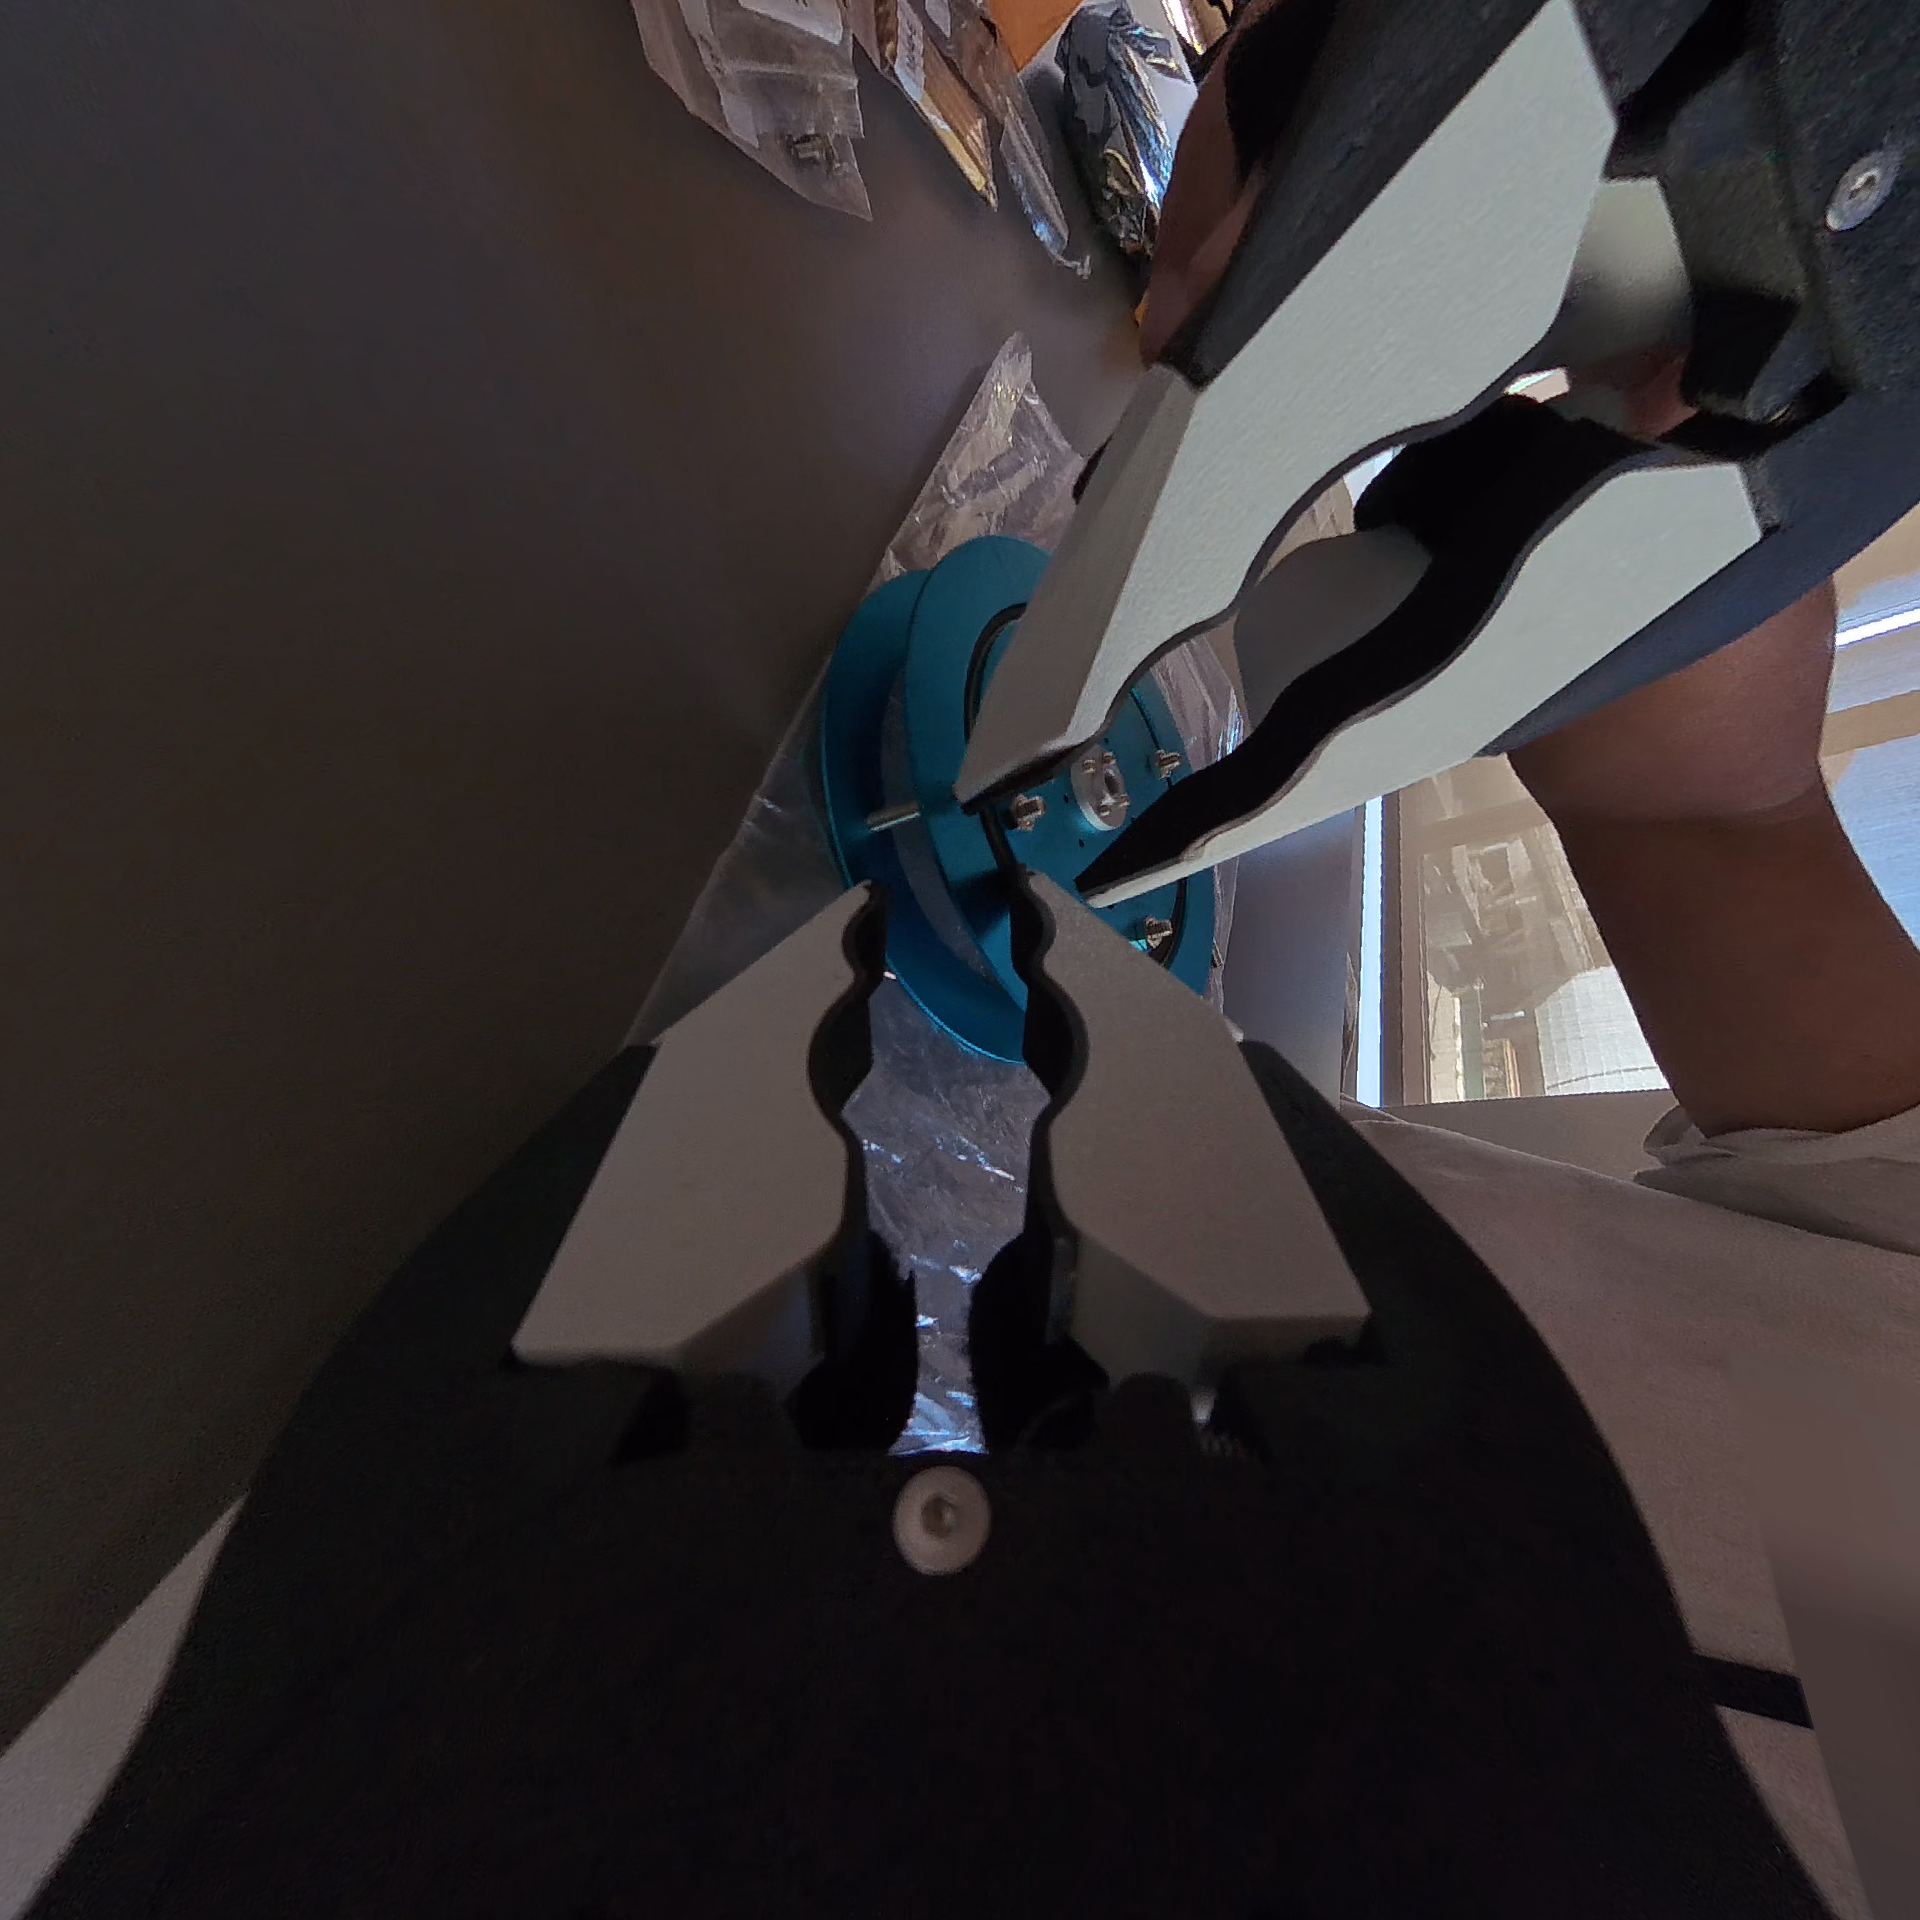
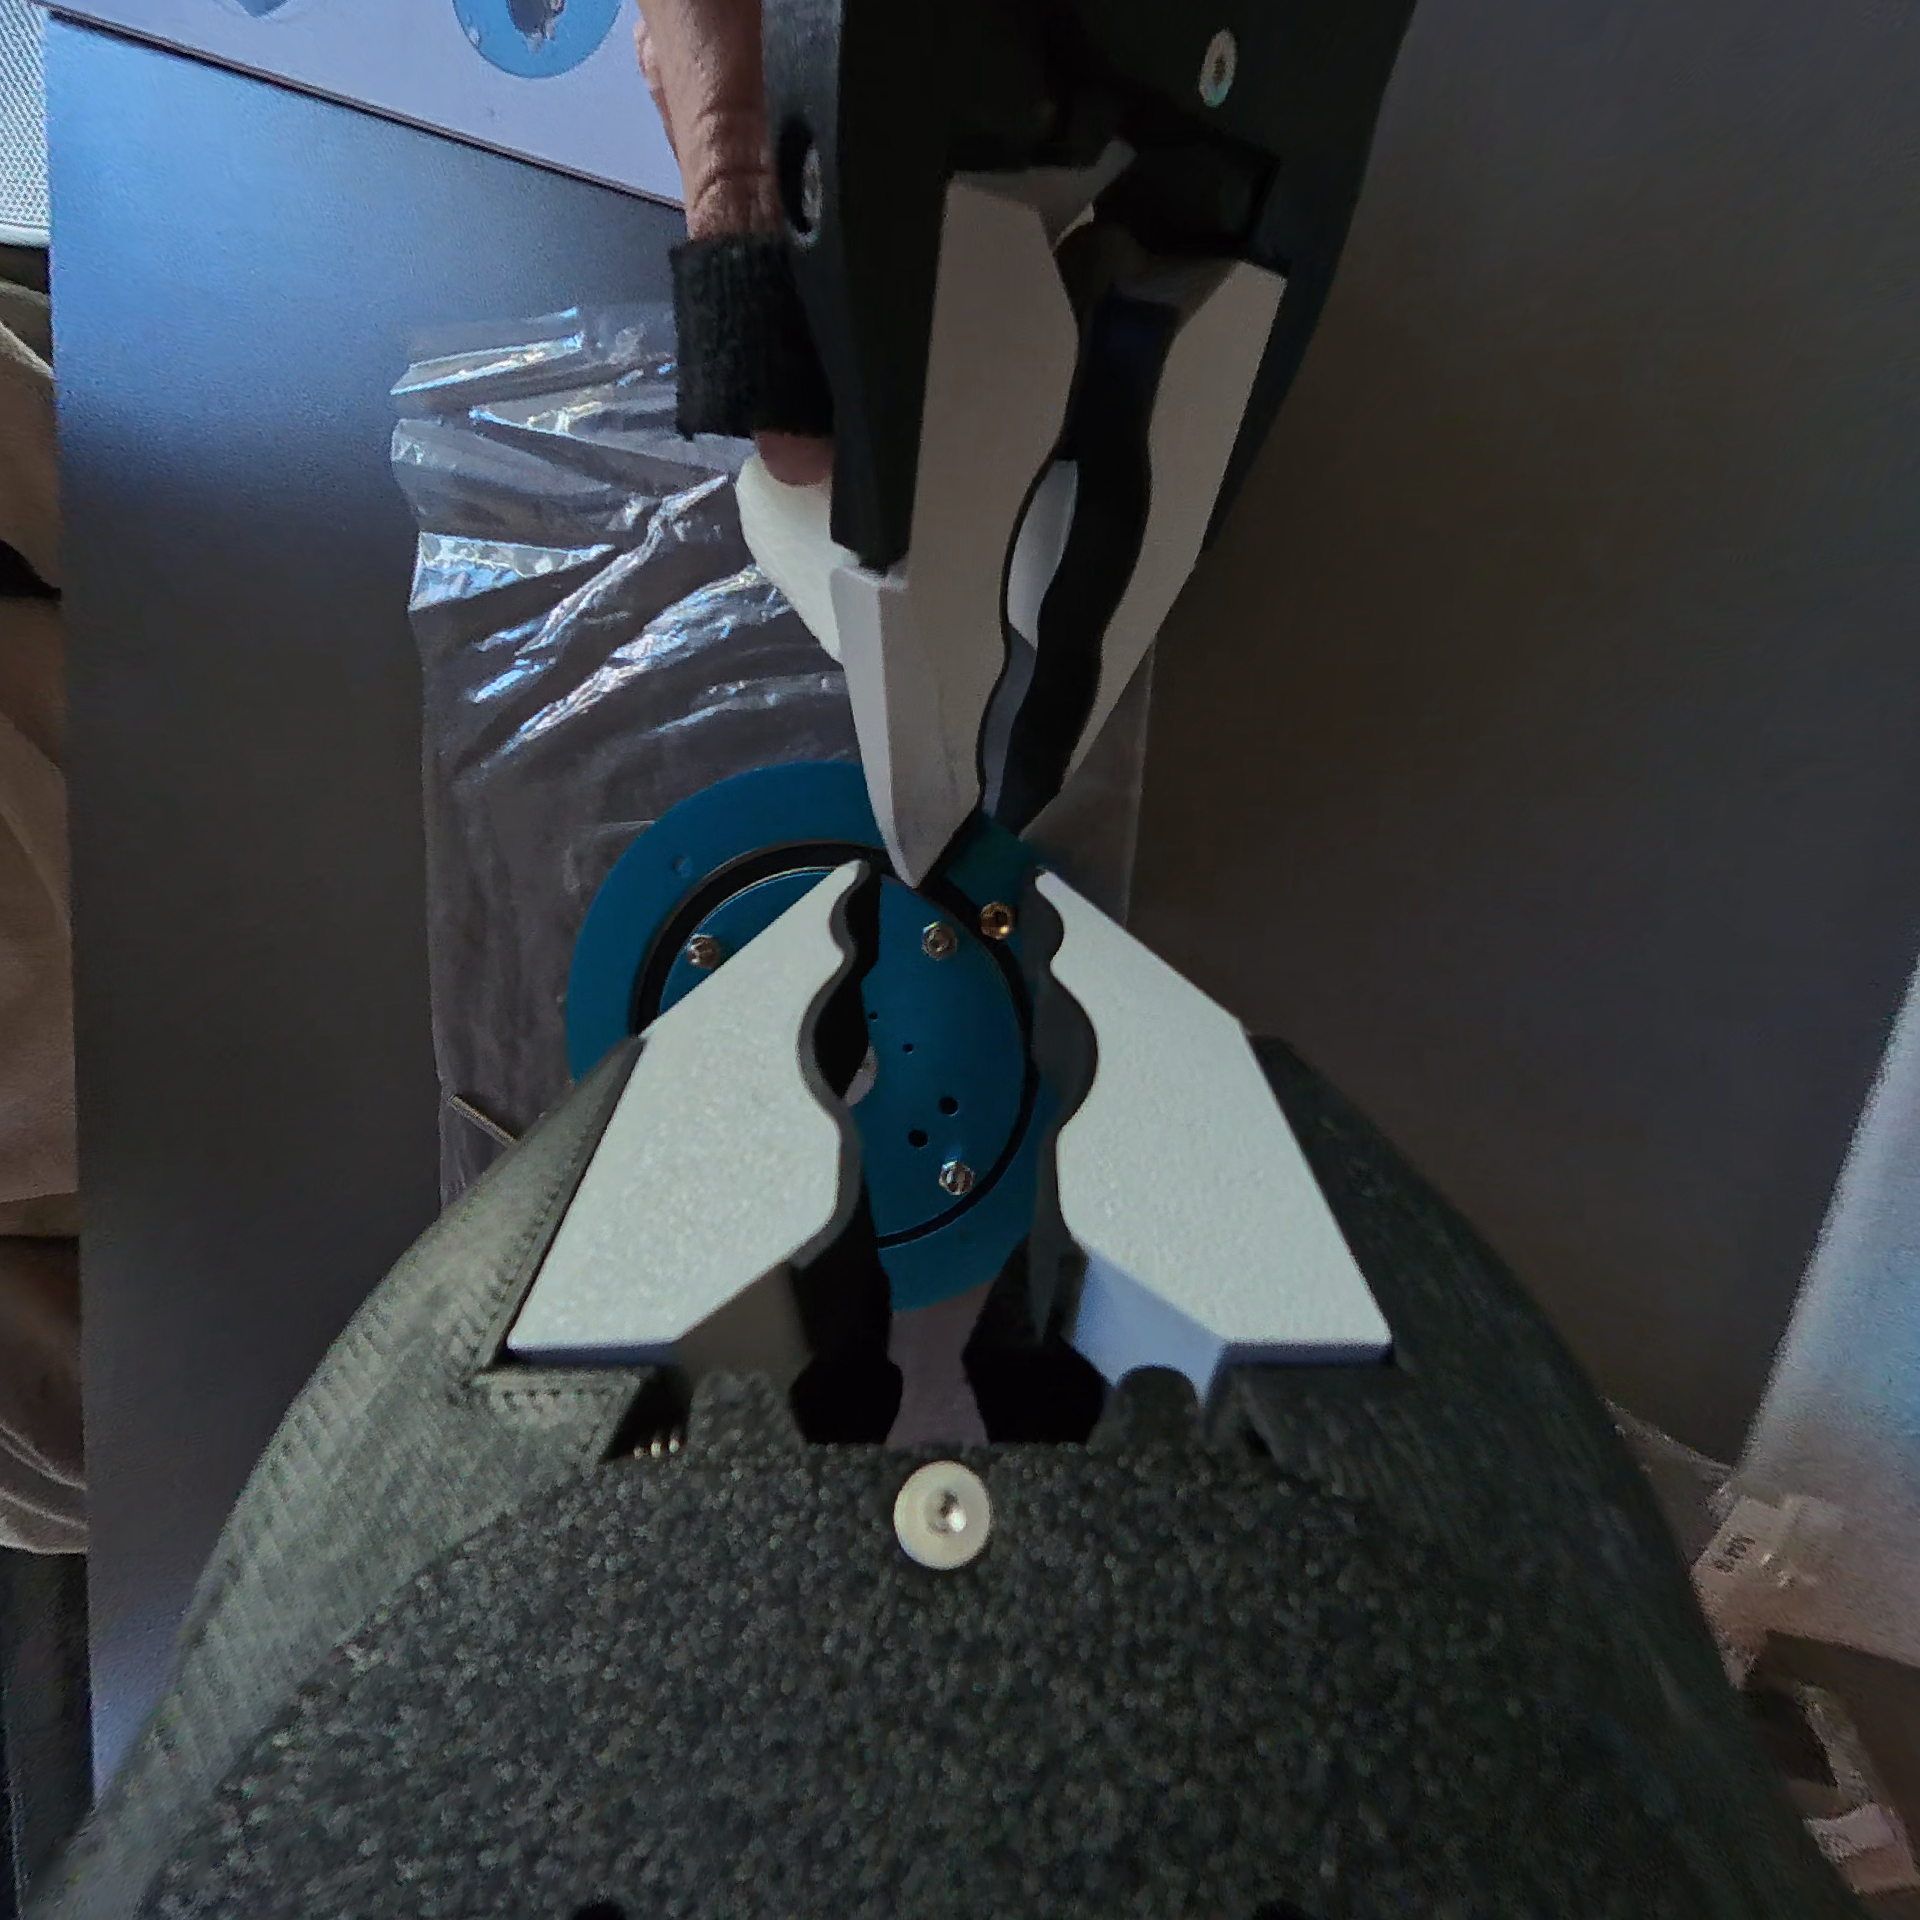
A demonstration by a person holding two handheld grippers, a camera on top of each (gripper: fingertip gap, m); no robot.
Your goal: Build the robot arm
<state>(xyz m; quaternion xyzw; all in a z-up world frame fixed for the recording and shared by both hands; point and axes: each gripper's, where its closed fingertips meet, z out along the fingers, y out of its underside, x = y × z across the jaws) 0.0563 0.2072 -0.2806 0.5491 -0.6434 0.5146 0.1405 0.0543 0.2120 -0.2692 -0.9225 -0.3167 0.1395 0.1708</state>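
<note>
A blue metal disc assembly [image 1: 862, 727] with a wide flange, an inner round plate [image 2: 935, 1039] and small brass screws [image 2: 940, 940] is held up over a clear plastic bag [image 2: 582, 623]. My left gripper [image 1: 954, 886] is shut on the flange's rim. In the right wrist view it [image 2: 966, 847] comes down from the top and pinches that rim. My right gripper [image 2: 954, 873] is open, its fingers spread over the inner plate's face. In the left wrist view it [image 1: 1027, 842] reaches in from the upper right, and its tips straddle the silver centre hub [image 1: 1103, 800].
A dark grey tabletop [image 2: 260, 416] lies under the bag. Small bags of parts [image 1: 769, 94] lie at the far edge. A white box [image 2: 416, 62] stands behind, and a silvery bag [image 2: 1818, 1247] is at the right. A person's arm [image 1: 1662, 883] holds the right gripper. My left and right fingertips are right by each other.
</note>
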